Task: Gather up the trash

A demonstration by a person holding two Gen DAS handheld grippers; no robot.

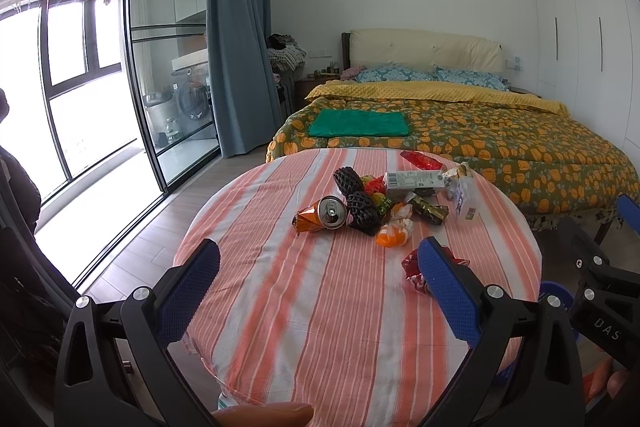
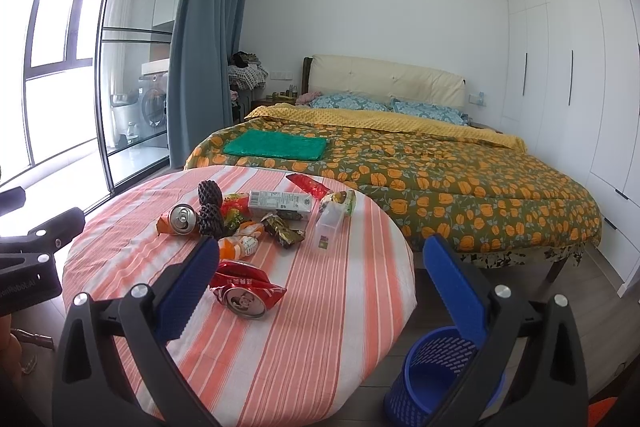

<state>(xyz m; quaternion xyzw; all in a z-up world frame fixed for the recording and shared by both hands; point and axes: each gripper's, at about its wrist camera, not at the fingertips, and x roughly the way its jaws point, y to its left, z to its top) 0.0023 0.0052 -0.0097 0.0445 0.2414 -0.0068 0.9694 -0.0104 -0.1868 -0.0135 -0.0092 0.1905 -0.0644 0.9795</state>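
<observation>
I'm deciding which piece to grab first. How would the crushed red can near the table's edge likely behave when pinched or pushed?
The crushed red can looks dented and flattened, so it probably won't roll far. Its crumpled walls would likely give further under the fingers. It probably weighs little, so a push could slide it over the striped tablecloth.

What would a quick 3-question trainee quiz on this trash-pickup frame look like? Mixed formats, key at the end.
1. True or false: the left hand-held gripper is shut on the orange can.
2. Multiple choice: the blue basket stands A) on the bed, B) on the floor beside the round table, C) on the table.
3. Fill in: the trash piece nearest the right hand-held gripper is a crushed ___ can.

Key: 1 false, both grippers are open and hold nothing; 2 B; 3 red.
</observation>
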